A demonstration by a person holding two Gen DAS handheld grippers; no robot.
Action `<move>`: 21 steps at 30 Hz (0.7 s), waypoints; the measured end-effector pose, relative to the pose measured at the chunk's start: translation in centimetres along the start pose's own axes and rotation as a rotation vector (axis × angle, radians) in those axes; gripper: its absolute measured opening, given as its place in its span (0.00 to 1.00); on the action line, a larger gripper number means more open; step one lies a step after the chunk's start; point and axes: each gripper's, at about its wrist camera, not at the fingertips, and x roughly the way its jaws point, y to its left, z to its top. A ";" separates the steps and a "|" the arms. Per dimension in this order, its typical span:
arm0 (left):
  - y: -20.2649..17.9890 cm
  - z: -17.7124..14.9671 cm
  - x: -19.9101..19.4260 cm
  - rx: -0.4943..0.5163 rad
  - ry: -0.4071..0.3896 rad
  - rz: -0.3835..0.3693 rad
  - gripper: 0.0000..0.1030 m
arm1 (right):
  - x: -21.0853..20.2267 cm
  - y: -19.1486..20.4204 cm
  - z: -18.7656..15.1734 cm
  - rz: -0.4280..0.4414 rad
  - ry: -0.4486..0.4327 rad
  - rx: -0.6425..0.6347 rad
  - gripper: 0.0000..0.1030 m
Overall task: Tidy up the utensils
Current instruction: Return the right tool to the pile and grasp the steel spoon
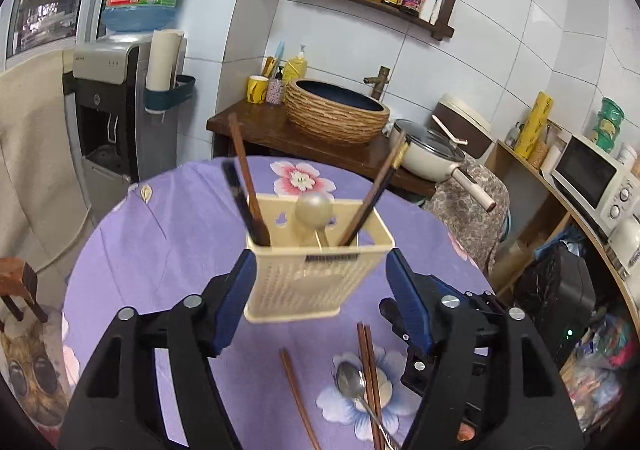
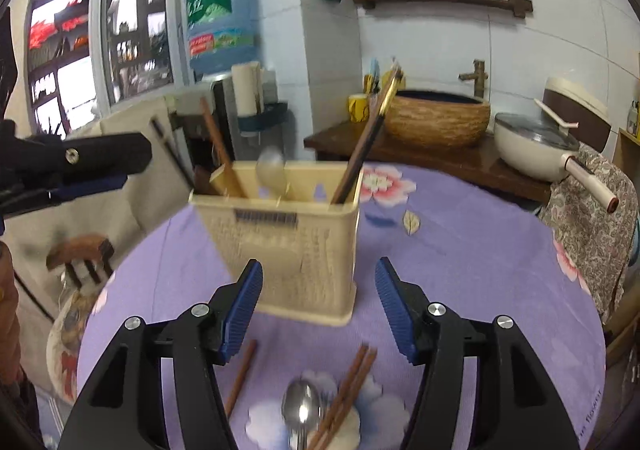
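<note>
both my grippers hang with jaws apart and nothing between the pads. the left gripper (image 1: 320,270) has the cream utensil basket (image 1: 316,274) just ahead of its blue fingertips, roughly centred in the gap but beyond it, pads not touching. the right gripper (image 2: 319,278) sees the same basket (image 2: 288,250) ahead and slightly toward its left jaw.

the basket stands upright on the purple flowered tablecloth (image 1: 168,230), and the chopsticks already in it (image 1: 248,185) lean out against its corners, with a pale spoon (image 1: 313,209) in the middle; they lean, i judge, because the basket is wider than they are.

below my jaws, nearer than the basket, lie what's left: a loose pair of chopsticks (image 1: 370,370), a single chopstick (image 1: 298,394) toward the left jaw, and a metal spoon (image 1: 352,382) touching the pair (they overlap, so picking one alone may disturb the others).

only the right wrist view shows the left gripper from outside (image 2: 80,165), off at the far left, and a blurred edge of the person. the left wrist view alone shows the microwave shelf (image 1: 588,177) out past my right jaw.
</note>
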 end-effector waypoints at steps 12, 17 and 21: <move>3.0 -11.9 2.6 -0.050 0.193 0.117 0.68 | 1.4 2.9 -8.0 0.024 0.227 -0.127 0.56; 4.9 -14.0 2.3 -0.111 0.223 0.139 0.68 | 3.6 3.3 -8.2 0.103 0.294 -0.131 0.55; 5.5 -14.3 1.7 -0.112 0.214 0.162 0.68 | 5.6 2.5 -7.6 0.131 0.321 -0.088 0.55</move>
